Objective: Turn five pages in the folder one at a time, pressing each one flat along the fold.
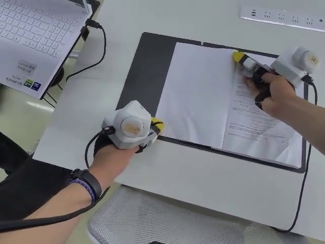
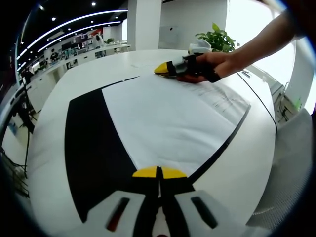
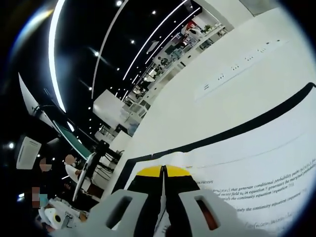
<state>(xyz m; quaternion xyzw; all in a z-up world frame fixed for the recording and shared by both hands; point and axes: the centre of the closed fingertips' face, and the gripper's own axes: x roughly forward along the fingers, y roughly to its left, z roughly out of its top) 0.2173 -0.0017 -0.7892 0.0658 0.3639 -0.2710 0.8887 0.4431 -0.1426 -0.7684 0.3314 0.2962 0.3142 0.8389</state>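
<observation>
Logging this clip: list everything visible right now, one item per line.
folder: one, black, open on the table
blank page: one, white, left of the fold
printed page: one, white, right of the fold
laptop: one, white, far left
laptop cable: one, black, beside the laptop
power strip: one, white, far right
chair: one, grey mesh, near table edge
left tongs: one, yellow-tipped, shut, blank page's near edge
right tongs: one, yellow-tipped, shut, top of the fold
</observation>
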